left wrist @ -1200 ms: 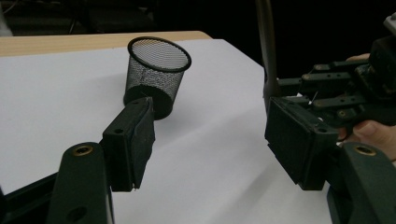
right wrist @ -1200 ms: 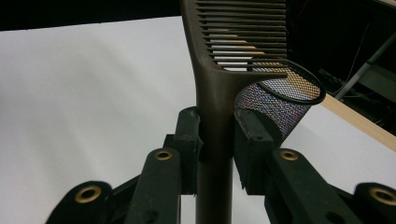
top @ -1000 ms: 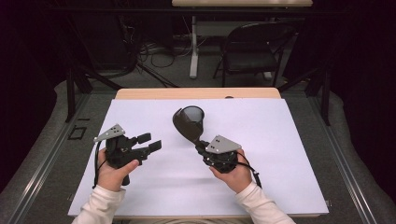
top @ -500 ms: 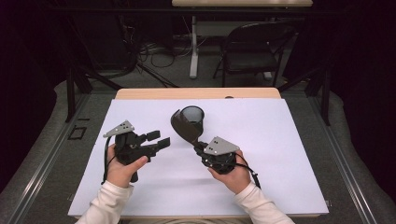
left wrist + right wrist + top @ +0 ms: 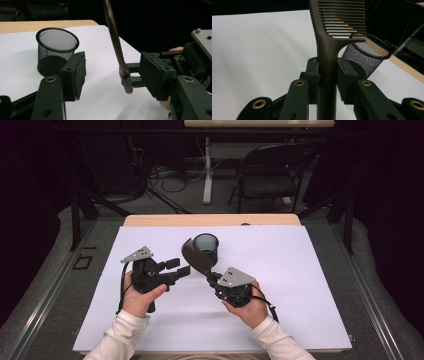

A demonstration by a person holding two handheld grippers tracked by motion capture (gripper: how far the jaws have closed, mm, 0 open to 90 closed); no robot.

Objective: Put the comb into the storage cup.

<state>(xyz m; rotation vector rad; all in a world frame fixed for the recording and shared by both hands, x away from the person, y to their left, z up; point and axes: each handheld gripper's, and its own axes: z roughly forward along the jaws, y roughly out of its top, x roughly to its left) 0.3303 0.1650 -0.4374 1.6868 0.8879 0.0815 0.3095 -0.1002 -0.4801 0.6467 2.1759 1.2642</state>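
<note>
Left hand-held gripper [image 5: 177,267] sits over the left part of the white sheet [image 5: 300,270] on the bench [image 5: 150,220], jaws pointing right toward the comb; its jaws have just been closing but stand apart with nothing pinched, pads clear of everything. In the left gripper view the comb handle stands in the gap ahead of those jaws, farther off, not touching either pad, and the mesh cup shows behind the left jaw, upright on the sheet. Next over, the brown comb [image 5: 196,257] is tilted up and away from the person, its head close in front of the cup and overlapping its rim from the high view; contact between the two can't be told. Black mesh cup [image 5: 206,248] stands upright near the middle of the sheet, toward the far edge. Right hand-held gripper [image 5: 211,276] is clamped on the comb's handle: in the right gripper view both pads press the handle from either side, teeth [image 5: 344,20] off to the right, cup beyond them. Right hand [image 5: 250,307] holds that gripper near the sheet's centre, cable [image 5: 267,305] trailing back toward the sleeve
</note>
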